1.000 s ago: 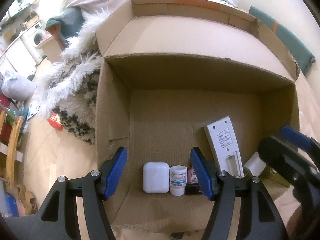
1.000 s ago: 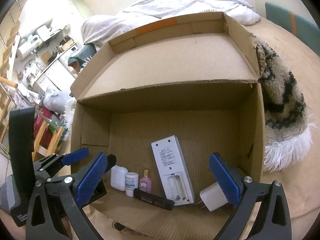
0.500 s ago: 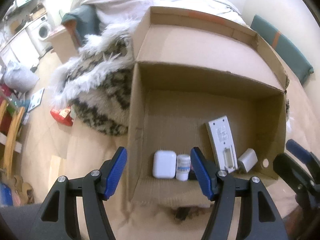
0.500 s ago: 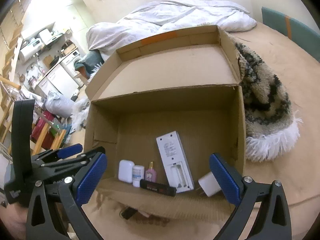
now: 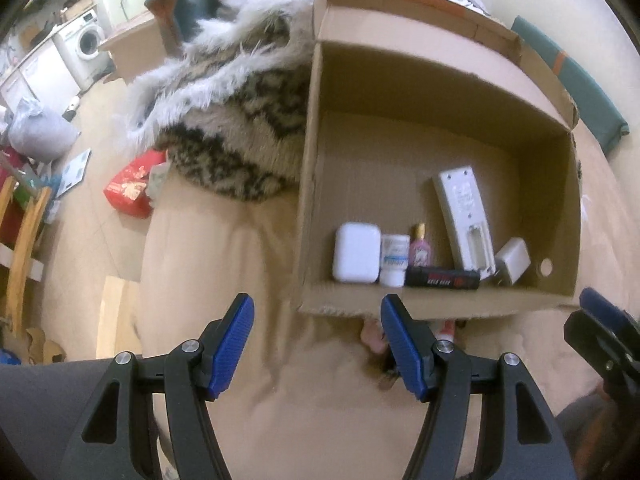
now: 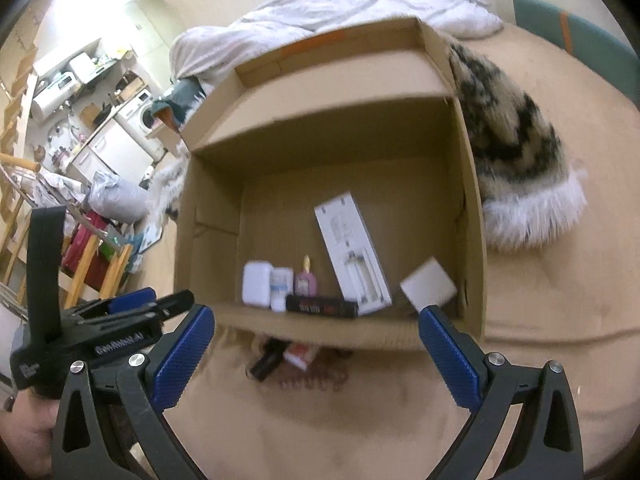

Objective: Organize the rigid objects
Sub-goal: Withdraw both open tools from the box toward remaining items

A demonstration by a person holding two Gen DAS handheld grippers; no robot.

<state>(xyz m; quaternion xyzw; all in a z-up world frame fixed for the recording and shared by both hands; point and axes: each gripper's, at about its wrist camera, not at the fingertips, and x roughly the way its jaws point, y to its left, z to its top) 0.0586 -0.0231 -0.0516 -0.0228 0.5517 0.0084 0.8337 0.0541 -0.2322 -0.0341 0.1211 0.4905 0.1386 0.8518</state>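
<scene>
An open cardboard box (image 5: 312, 184) (image 6: 472, 184) stands on a tan bed. Along its near wall lie a white case (image 5: 356, 252) (image 6: 256, 283), a small white jar (image 5: 394, 260) (image 6: 280, 282), a pink bottle (image 5: 419, 250) (image 6: 306, 278), a black tube (image 5: 442, 279) (image 6: 322, 306), a white remote (image 5: 464, 220) (image 6: 352, 252) and a white charger (image 5: 513, 260) (image 6: 428, 286). My left gripper (image 5: 316, 346) and right gripper (image 6: 316, 360) are open and empty, in front of the box. A black object (image 6: 266, 362) and a red-white item (image 6: 300, 354) lie on the bed before the box.
A furry patterned blanket (image 5: 240, 136) (image 6: 520, 140) lies beside the box. A white duvet (image 6: 340, 8) is behind it. A red packet (image 5: 132, 188) lies on the floor at the left, with a washing machine (image 5: 90, 46) and wooden furniture beyond.
Both grippers have pulled back and up, out of the box; the box looks smaller and objects on the bed in front of it have come into view.
</scene>
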